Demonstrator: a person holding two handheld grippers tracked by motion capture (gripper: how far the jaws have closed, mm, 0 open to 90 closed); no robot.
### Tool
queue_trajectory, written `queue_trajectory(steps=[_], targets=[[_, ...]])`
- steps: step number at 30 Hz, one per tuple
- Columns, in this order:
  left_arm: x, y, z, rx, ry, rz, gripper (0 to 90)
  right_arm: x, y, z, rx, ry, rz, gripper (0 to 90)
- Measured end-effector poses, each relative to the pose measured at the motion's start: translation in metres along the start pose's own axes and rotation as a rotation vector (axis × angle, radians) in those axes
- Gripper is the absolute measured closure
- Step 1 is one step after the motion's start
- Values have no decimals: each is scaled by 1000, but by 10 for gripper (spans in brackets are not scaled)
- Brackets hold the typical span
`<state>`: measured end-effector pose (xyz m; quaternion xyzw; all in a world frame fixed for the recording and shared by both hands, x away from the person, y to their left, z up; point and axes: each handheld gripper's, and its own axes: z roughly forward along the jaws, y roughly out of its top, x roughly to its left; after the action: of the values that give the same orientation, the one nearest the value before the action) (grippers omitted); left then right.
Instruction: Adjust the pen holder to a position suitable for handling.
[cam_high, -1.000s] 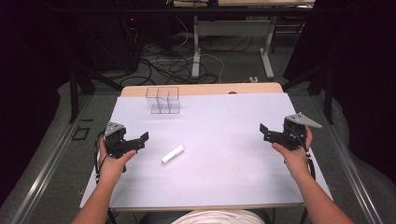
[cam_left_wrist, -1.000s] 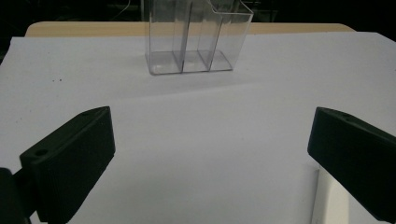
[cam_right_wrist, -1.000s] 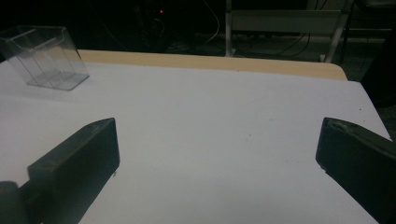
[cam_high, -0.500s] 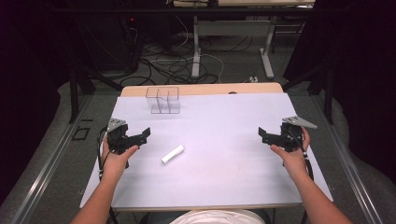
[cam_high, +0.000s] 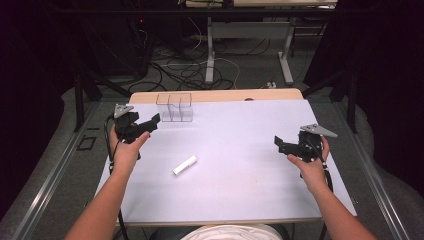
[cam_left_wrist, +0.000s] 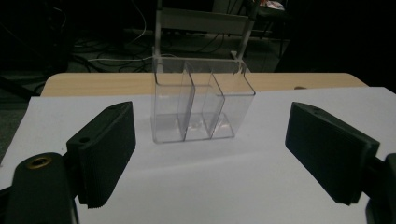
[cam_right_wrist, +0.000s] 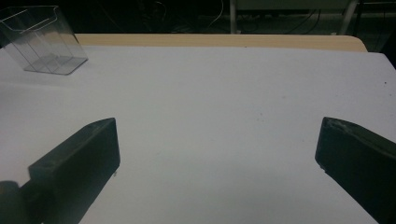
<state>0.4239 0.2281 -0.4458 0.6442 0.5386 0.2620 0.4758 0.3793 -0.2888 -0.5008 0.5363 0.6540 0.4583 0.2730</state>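
So my left gripper (cam_high: 150, 124) is up near the far left of the bench (cam_high: 240, 190), pointed straight at the clear plastic box (cam_high: 174, 107). In the left gripper view that box (cam_left_wrist: 201, 105) sits square between my two black fingers (cam_left_wrist: 105, 149), but further out, so nothing is actually between the pads. The fingers have just been closing in a bit, yet they stand well apart with plain white bench showing between them.

The box itself is a see-through thing with three upright compartments side by side, standing at the far edge of the white sheet, right by the strip of bare wood (cam_high: 215, 96) behind it. All three compartments look empty as far as I can see through the walls.

The other bit on the bench is a small white cylinder (cam_high: 184, 165), lying on its side at a slant, roughly mid-bench and nearer to me than the box. It's well apart from both grippers.

My right gripper (cam_high: 282, 145) hangs over the right side of the bench, aimed across toward the middle. In the right gripper view its fingers (cam_right_wrist: 77, 163) are spread wide with white sheet between them, and the box (cam_right_wrist: 39, 39) sits off in the far left corner, tilted in that view because of how my hand is turned.
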Motion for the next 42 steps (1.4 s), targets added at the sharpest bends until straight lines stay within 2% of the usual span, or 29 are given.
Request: queue_trajectory(steps=[1, 5, 8, 13, 18, 21, 25, 29, 35, 42], targets=[[0, 0, 0, 0, 0, 0, 164, 0, 0, 0, 0, 0, 0, 0], [-4, 21, 7, -12, 15, 6, 178, 0, 1, -3, -7, -5, 11, 0], [-4, 26, 10, -17, 24, 0, 193, -2, 0, -3, -13, -13, 13, 0], [-4, 36, 23, -13, 47, 19, 230, -2, -2, -3, 1, -13, 38, 6], [-1, 50, 36, 12, 61, 16, 247, -1, -2, -3, -1, -25, 43, 9], [2, 58, 43, 29, 81, 14, 253, -2, -3, -3, 15, -18, 31, 9], [5, 67, 53, 48, 106, 20, 260, 0, -4, -2, 12, -15, 41, 11], [8, 69, 65, 69, 112, 21, 269, 0, -5, -1, 17, -10, 39, 13], [11, 70, 84, 116, 167, 52, 270, -2, -5, -1, 16, -4, 35, 17], [12, 66, 99, 135, 176, 67, 339, -2, -6, 0, 28, 0, 44, 23]])
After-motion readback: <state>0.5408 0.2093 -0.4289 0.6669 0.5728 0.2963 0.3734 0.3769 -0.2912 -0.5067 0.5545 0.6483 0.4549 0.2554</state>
